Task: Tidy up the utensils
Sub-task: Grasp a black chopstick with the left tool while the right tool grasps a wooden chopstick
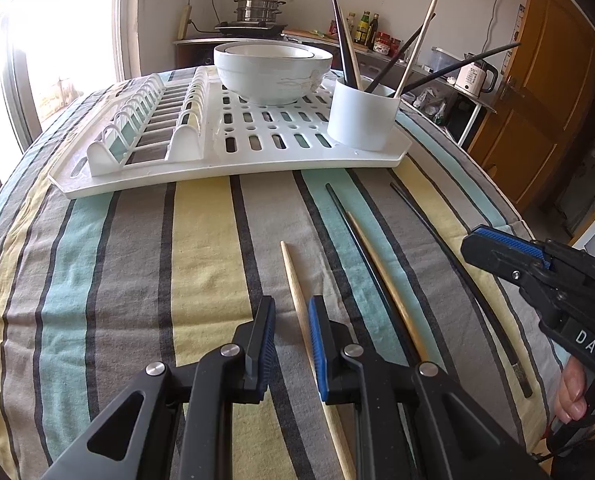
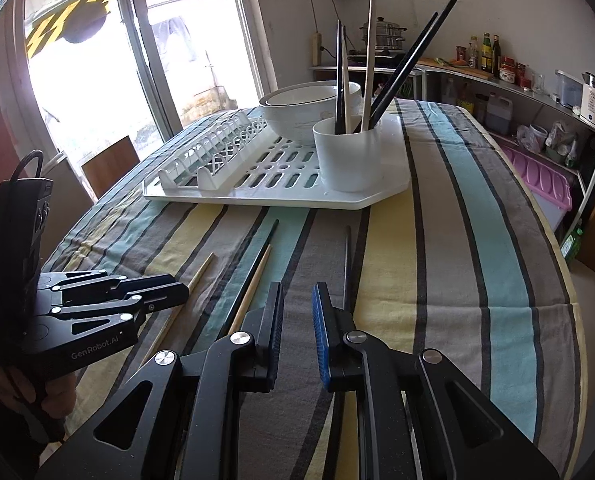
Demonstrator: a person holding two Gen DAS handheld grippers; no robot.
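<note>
Fingers parted on the left gripper [image 1: 291, 336], blue pads facing each other across a gap and gripping nothing, hovering low over the striped tablecloth [image 1: 129, 264]. A pale wooden chopstick [image 1: 293, 280] lies on the cloth and runs right up between those two fingers, close against the right one. Whether it touches the pad, I cannot tell.

Over to the right gripper [image 2: 297, 332]: its fingers are spread as well, nothing between them but cloth. Just past its right finger a lone black chopstick [image 2: 347, 264] lies pointing toward the far side. Left of that, a black chopstick [image 2: 257, 256] and a wooden chopstick [image 2: 253, 284] lie side by side, touching or nearly so. That makes four chopsticks loose on the near part of the table, all pointing roughly away.

On the far side sits the white dish rack [image 1: 257, 132]. At its right near corner stands a white utensil cup [image 1: 363, 116] with several chopsticks upright and fanned out in it, black ones and pale ones. Behind the cup, on the rack's slotted deck, sit stacked white bowls [image 1: 273, 72]. The plate slots on the rack's left hold nothing.
</note>
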